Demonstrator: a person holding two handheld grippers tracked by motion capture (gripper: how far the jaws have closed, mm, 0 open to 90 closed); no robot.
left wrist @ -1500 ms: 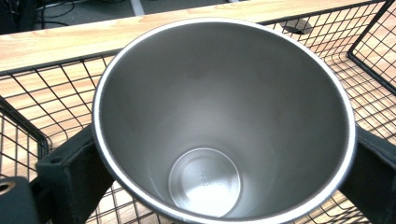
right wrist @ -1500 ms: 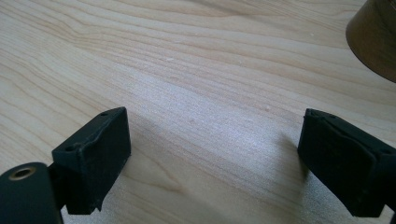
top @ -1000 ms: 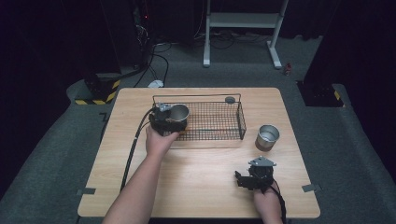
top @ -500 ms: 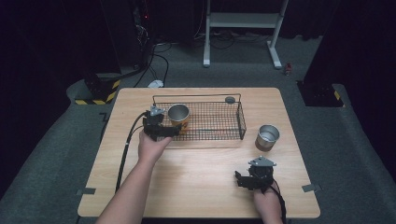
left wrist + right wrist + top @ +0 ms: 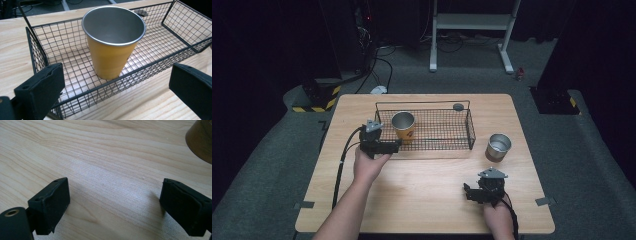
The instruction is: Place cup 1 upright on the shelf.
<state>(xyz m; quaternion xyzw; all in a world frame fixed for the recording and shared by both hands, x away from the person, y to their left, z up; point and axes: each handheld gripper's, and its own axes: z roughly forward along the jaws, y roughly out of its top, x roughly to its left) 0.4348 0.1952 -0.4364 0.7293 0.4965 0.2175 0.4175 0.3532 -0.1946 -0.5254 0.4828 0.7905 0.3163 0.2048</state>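
Observation:
A yellow cup (image 5: 403, 126) with a steel inside stands upright in the left part of the black wire basket (image 5: 447, 142). In the left gripper view the yellow cup (image 5: 112, 47) stands just behind the basket's near wall (image 5: 140, 72). My left gripper (image 5: 393, 146) is open just outside that wall, in front of the cup and apart from it. Its jaws stand wide with nothing between them (image 5: 116, 80). A steel cup (image 5: 498, 146) stands on the table right of the basket. My right gripper (image 5: 472, 191) rests low near the front edge, open and empty (image 5: 116, 195).
The wooden table (image 5: 422, 200) has bare room between the two grippers. A small dark disc (image 5: 458, 106) lies behind the basket's back rim. The steel cup's side (image 5: 201, 140) shows at the top right of the right gripper view. A cable (image 5: 341, 165) trails from the left gripper.
My left gripper has let go of the yellow cup, which now stands in the basket, and has drawn back over the near wall. The right gripper has not moved.

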